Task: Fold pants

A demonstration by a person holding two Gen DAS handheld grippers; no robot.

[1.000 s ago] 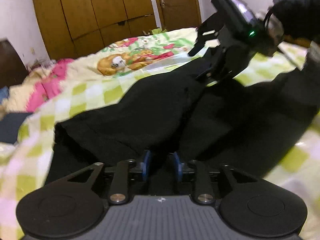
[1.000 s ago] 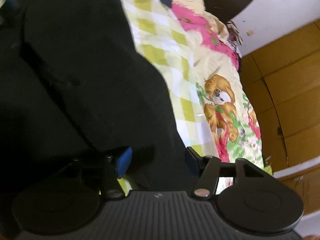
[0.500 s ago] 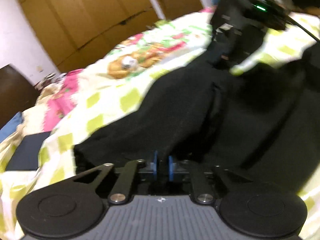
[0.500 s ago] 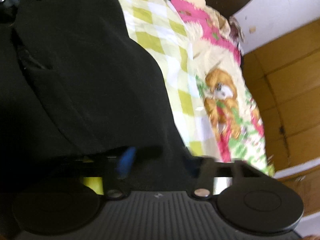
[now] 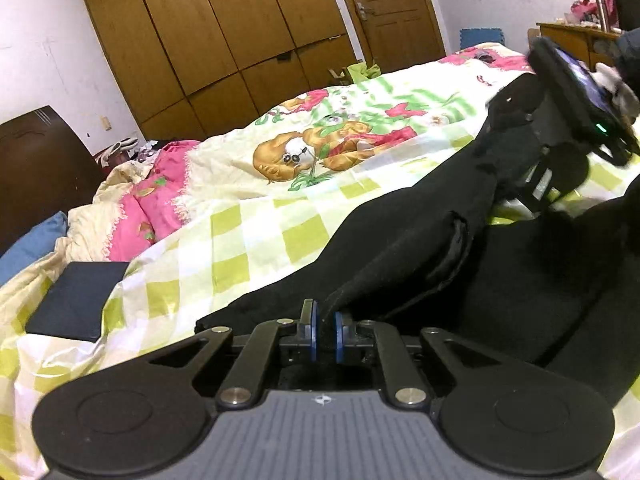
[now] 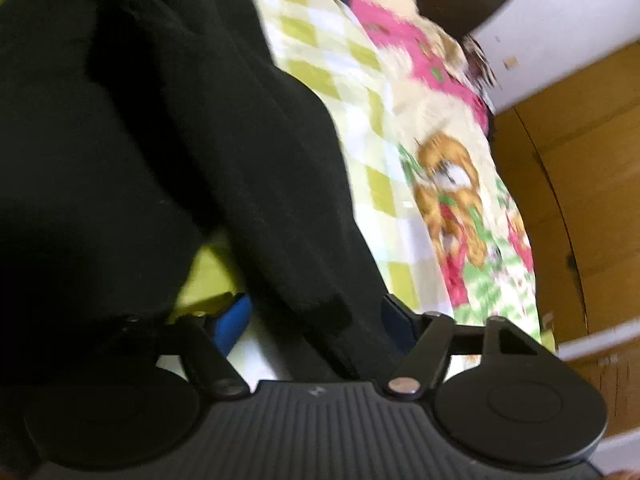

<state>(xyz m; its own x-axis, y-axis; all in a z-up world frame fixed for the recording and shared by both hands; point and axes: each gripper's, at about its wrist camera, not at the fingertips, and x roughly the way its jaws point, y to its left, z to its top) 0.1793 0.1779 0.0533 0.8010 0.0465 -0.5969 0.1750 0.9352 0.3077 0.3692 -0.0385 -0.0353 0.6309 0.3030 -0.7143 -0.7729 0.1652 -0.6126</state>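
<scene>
Your left tongs (image 5: 324, 334) are clamped on a fold of the black pants (image 5: 400, 240) on the bed (image 5: 240, 240); your right tongs (image 6: 316, 316) are opening, pants between them.

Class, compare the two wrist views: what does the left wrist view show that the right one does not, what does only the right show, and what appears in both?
Only the left view: the door, the dark flat pad on the bed, the right claw seen from outside, and the left claw shut on the pants.
Only the right view: the right claw's pads, jaws opening, with pants cloth between them.
Both: the black pants, the checked bedsheet, the cartoon print, the wardrobe.
</scene>
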